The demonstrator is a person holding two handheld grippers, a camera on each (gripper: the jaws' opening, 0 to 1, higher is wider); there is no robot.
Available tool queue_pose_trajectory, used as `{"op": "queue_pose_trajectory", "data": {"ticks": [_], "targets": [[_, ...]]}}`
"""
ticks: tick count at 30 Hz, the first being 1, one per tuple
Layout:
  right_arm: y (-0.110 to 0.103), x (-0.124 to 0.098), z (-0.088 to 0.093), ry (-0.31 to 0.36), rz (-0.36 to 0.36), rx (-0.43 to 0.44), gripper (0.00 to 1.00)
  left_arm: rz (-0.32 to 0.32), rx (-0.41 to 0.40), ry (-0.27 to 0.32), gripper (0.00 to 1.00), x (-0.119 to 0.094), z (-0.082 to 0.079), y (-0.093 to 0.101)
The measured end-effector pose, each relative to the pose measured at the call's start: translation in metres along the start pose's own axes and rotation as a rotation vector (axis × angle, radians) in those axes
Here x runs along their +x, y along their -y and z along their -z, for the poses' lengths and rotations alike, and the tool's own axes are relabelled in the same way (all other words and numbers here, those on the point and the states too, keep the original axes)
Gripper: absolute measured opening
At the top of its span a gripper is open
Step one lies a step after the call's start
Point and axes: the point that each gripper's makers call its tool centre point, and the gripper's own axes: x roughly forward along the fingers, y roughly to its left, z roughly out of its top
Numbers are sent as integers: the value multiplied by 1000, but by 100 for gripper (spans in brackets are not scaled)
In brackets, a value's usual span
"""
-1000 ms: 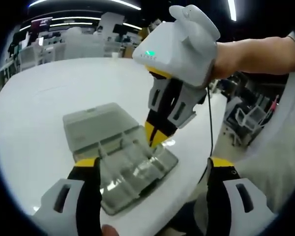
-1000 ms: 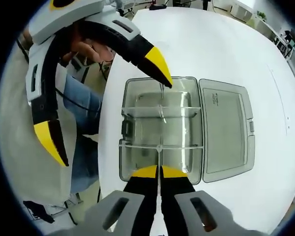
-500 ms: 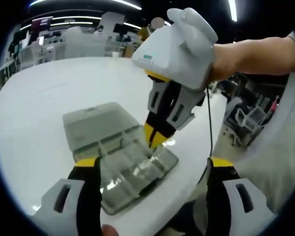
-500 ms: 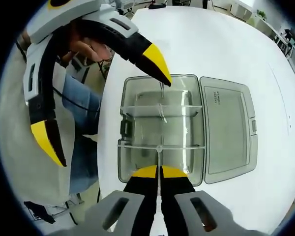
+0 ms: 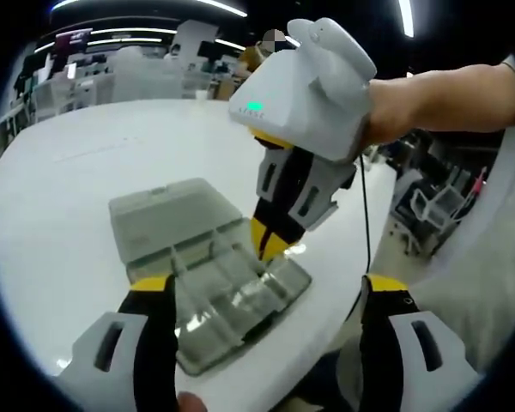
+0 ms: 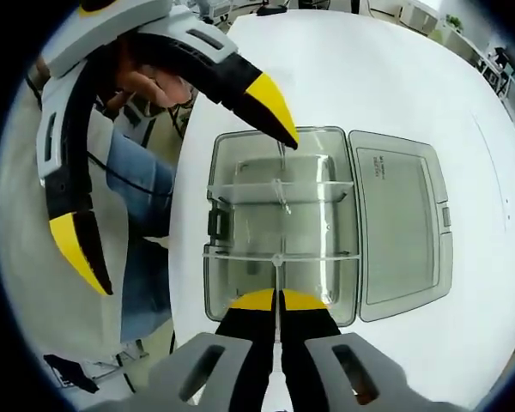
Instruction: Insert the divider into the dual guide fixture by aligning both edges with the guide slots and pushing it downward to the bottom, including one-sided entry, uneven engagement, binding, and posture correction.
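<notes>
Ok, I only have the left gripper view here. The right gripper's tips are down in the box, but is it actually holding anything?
Observer: Yes. In the right gripper view, the right gripper is shut on a thin clear divider standing on edge.
Operator: Where does that divider sit?
Observer: In the compartment of the box nearest that gripper. Its far end meets a cross divider about midway along.
Operator: And the left gripper?
Observer: The left gripper is open wide. One tip is at the box rim opposite the right gripper, and the other is out past the edge of the table.
</notes>
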Motion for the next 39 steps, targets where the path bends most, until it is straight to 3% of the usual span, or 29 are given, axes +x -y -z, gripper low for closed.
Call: {"op": "queue_pose_trajectory", "data": {"ticks": [39], "targets": [[0, 7, 1, -5, 3, 13, 0, -3, 0, -12, 87, -1, 1, -4]]}}
